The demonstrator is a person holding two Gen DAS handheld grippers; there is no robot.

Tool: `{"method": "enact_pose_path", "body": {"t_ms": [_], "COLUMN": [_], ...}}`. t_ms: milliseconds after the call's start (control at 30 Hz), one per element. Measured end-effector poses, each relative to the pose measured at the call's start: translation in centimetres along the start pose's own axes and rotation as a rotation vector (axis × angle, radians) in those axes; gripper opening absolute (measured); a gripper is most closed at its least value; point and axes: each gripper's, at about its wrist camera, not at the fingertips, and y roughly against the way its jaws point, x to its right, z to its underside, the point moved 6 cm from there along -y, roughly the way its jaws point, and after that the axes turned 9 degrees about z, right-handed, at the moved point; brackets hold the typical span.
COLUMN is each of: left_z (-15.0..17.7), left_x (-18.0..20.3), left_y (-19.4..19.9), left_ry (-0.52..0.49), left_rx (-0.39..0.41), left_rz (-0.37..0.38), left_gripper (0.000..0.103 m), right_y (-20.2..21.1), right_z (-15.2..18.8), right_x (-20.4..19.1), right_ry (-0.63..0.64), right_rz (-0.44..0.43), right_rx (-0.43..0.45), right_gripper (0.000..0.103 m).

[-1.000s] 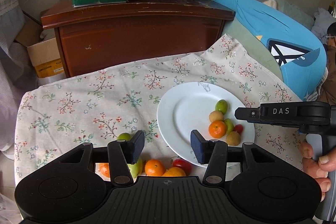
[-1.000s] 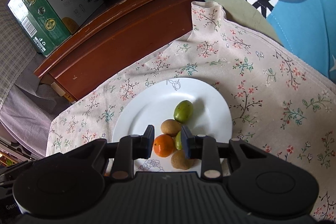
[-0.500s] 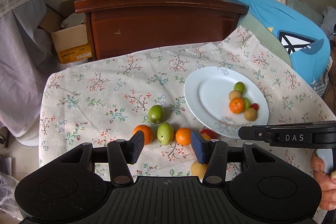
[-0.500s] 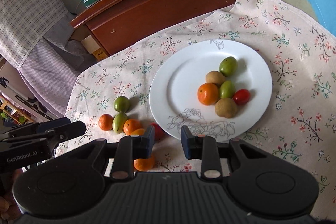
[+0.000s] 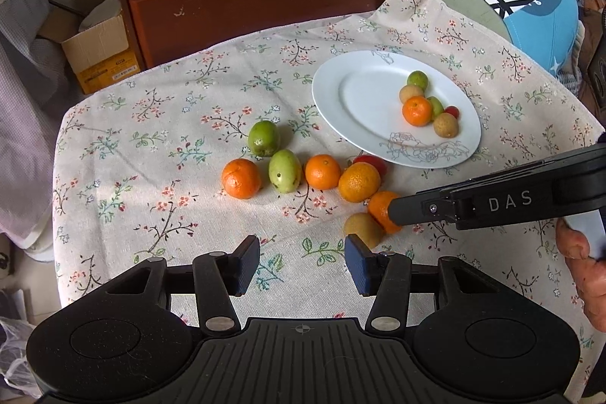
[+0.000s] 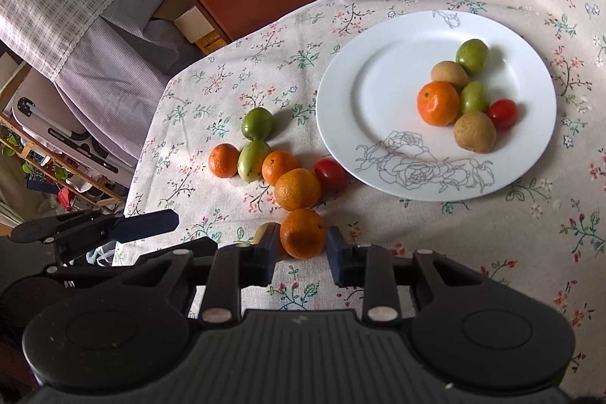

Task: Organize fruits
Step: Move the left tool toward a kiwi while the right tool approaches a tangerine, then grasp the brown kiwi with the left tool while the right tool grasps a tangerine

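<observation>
while right gripper (image 6: 301,254) straddles orange (image 6: 303,233), plate (image 6: 341,93) near

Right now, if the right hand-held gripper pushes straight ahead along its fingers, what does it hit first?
The nearest orange: it already sits between the open fingers of the right hand-held gripper, on the tablecloth. Whether the pads touch it is unclear. Just beyond it along that line lies a second orange.

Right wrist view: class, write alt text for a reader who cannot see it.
An open right gripper straddles an orange lying on a floral cloth. Beyond it lie more loose fruit and a white plate holding six fruits. The left gripper's tip shows at far left.
</observation>
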Motion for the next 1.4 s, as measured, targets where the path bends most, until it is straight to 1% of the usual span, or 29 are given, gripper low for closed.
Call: {"method": "enact_pose_path", "body": {"t_ms": [100, 367, 467, 567, 667, 700, 867, 967, 1133, 1367, 1400], "left_z": [0.4, 0.7, 0.7, 0.7, 0.6, 0.5, 0.5, 0.4, 0.2, 0.0, 0.0], "left_x": [0.2, 1.1, 1.7, 2.3, 2.7, 2.8, 3.1, 3.3, 3.0, 2.9, 2.9], "left_y": [-0.3, -0.8, -1.1, -1.3, -1.7, -1.9, -2.6, -3.0, -3.7, -4.4, -4.6], "left_ry": [-0.01, -0.034, -0.052, -0.069, -0.077, -0.077, -0.073, -0.073, -0.066, -0.061, -0.063], "left_rx": [-0.012, -0.018, -0.017, -0.008, 0.004, 0.007, 0.013, 0.018, 0.023, 0.027, 0.022], "left_rz": [0.012, 0.046, 0.061, 0.076, 0.086, 0.09, 0.111, 0.116, 0.097, 0.091, 0.091], "left_gripper": [0.048, 0.048, 0.048, 0.048, 0.048, 0.048, 0.047, 0.045, 0.044, 0.044, 0.041], "right_y": [-0.4, -1.2, -1.4, -1.5, -1.6, -1.6, -1.5, -0.9, -0.2, 0.2, 0.2], "right_z": [0.0, -0.1, -0.1, -0.2, -0.2, -0.2, -0.2, -0.5, -1.0, -1.3, -1.3], "right_x": [-0.3, -0.3, -0.3, -0.3, -0.1, -0.1, -0.2, 0.0, 0.0, 0.6, 0.7], "right_ry": [0.001, 0.002, -0.009, -0.011, -0.033, -0.03, -0.02, -0.019, -0.019, -0.036, -0.037], "right_rz": [-0.001, 0.026, 0.024, 0.024, 0.002, 0.005, 0.007, 0.01, 0.006, 0.018, 0.021], "right_rx": [-0.005, -0.013, -0.011, -0.01, -0.024, -0.023, -0.019, -0.001, 0.022, 0.032, 0.031], "right_gripper": [0.032, 0.032, 0.034, 0.034, 0.032, 0.03, 0.03, 0.03, 0.03, 0.03, 0.03]}}
